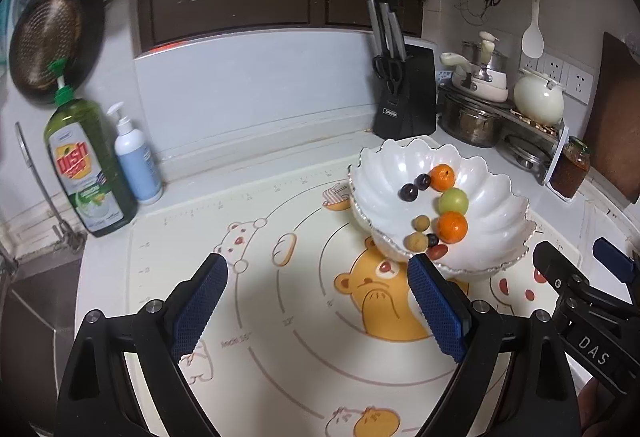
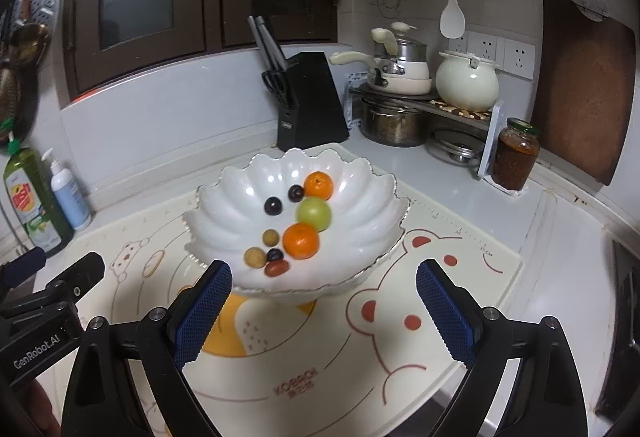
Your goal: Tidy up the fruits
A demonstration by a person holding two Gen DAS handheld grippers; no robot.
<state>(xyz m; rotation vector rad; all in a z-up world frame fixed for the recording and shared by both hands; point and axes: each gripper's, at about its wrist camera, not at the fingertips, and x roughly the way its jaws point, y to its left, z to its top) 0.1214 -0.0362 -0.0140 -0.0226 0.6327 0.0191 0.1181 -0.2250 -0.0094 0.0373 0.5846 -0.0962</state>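
Both jaws apart — bowl [image 2: 352,205] seemingly full.

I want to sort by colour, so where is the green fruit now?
The green fruit lies inside the white scalloped bowl, right of centre in the right wrist view, between the two oranges.

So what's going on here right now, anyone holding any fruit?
No. Both the left gripper and the right gripper are open and empty above the mat. All the visible fruit, including two oranges and a green fruit, sits in the white scalloped bowl.
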